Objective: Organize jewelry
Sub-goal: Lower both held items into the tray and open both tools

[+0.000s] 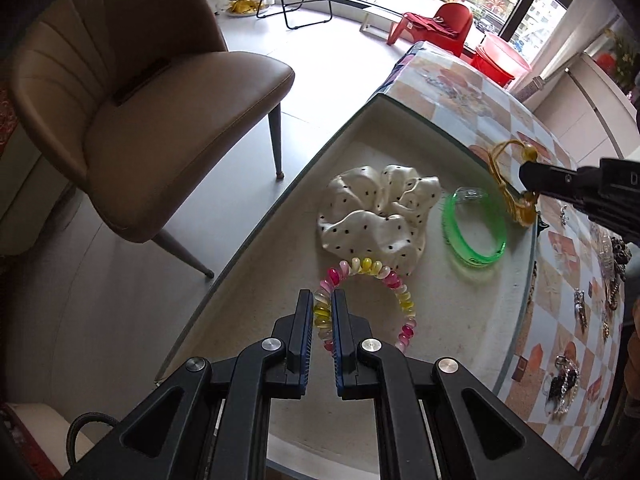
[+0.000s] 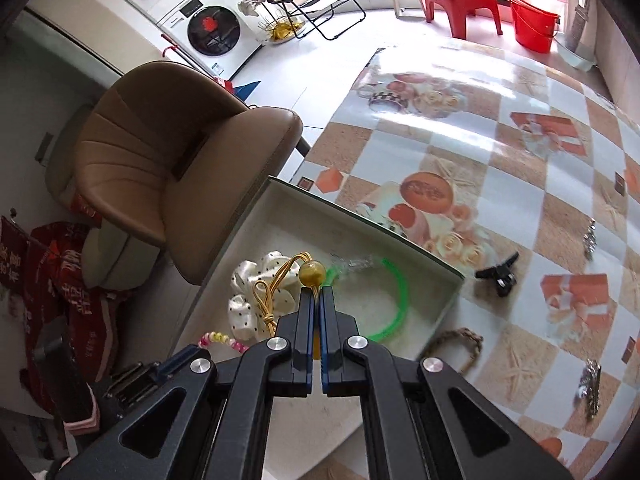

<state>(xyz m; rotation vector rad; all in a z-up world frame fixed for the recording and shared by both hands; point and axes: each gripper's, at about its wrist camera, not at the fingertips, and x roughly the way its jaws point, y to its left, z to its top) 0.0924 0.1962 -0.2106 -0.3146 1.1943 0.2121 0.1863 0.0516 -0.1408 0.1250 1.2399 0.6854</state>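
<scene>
The left claw [image 1: 323,298] is clamped on a spiral hair tie [image 1: 372,300], pink and yellow and white coils, and holds it over the near part of the shallow white tray [image 1: 460,344]. One stretch of the coil sits squeezed between the two blue-lined pads while the rest of the loop curls out to the right; whether that loop touches the tray floor I cannot tell.

Over to the right claw [image 2: 317,295], and its jaws are pressed tight on a gold cord bracelet [image 2: 280,280] with a round amber bead [image 2: 311,271] sitting just past the tips (the cord loops hang off to the left, a knot in them). It hangs over the tray's right edge in the left camera.

Inside the tray, a white scrunchie [image 1: 376,216] with black dots lies toward the far side, and a clear green bangle [image 1: 476,228] lies just beside it on the right, apart from it.

The tray sits at the left edge of the surface [image 2: 520,160], a glossy checked cloth. On the cloth beyond the tray's right edge, a small black hair clip [image 2: 500,272]; near the tray's near right corner, a braided brown bracelet [image 2: 460,344]. A tan chair [image 1: 152,120] stands on the floor left of the surface.
</scene>
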